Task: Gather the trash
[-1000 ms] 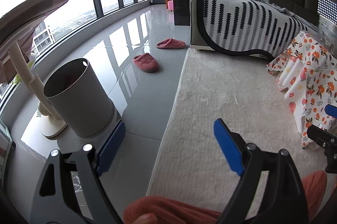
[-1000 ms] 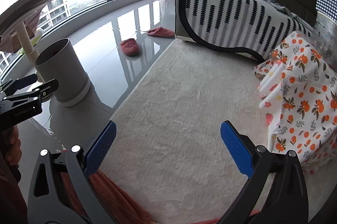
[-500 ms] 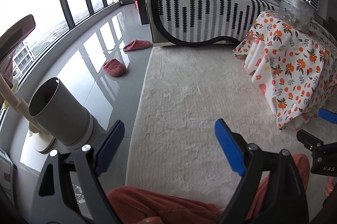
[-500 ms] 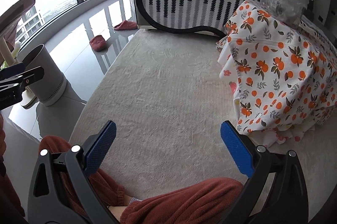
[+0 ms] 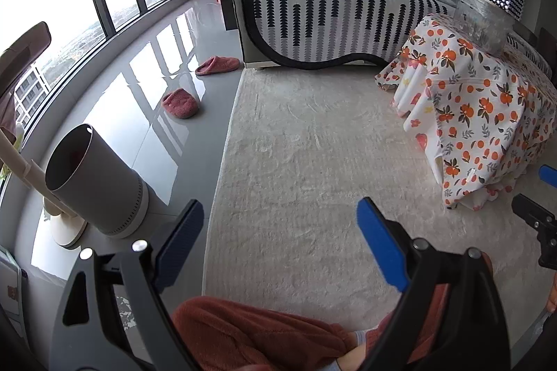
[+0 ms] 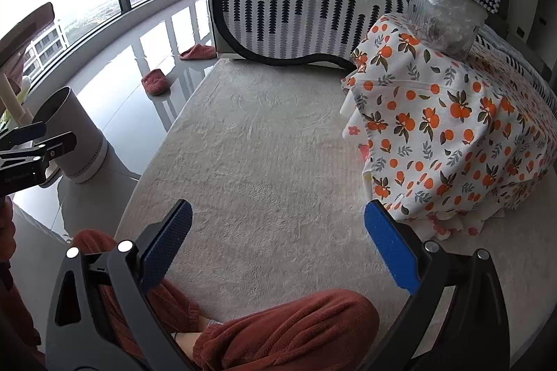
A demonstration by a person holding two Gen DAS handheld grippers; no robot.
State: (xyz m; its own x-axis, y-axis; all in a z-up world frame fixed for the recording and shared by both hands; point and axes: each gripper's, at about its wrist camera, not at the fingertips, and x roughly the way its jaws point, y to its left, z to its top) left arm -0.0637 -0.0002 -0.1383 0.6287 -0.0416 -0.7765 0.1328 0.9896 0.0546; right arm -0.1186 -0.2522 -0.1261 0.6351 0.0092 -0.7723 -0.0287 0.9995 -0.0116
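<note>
My left gripper (image 5: 278, 242) is open and empty, held above the edge of a pale rug (image 5: 313, 162). My right gripper (image 6: 275, 249) is open and empty over the same rug (image 6: 264, 155). A grey cylindrical bin (image 5: 94, 183) stands open on the tiled floor to the left; it also shows in the right wrist view (image 6: 73, 141). A low table under an orange-print cloth (image 6: 445, 127) stands to the right, with a clear plastic bag or container (image 6: 445, 22) on top. No loose trash shows on the rug.
Two pink slippers (image 5: 181, 104) (image 5: 217, 64) lie on the glossy floor. A sofa with a striped blanket (image 5: 330, 19) stands at the back. A cream stand (image 5: 31, 176) is behind the bin. My legs in rust trousers (image 6: 278, 329) are below the grippers.
Both views have swung right and slightly back: the cloth-covered table has come further into view, and the bin has shifted left. Both grippers stay open.
</note>
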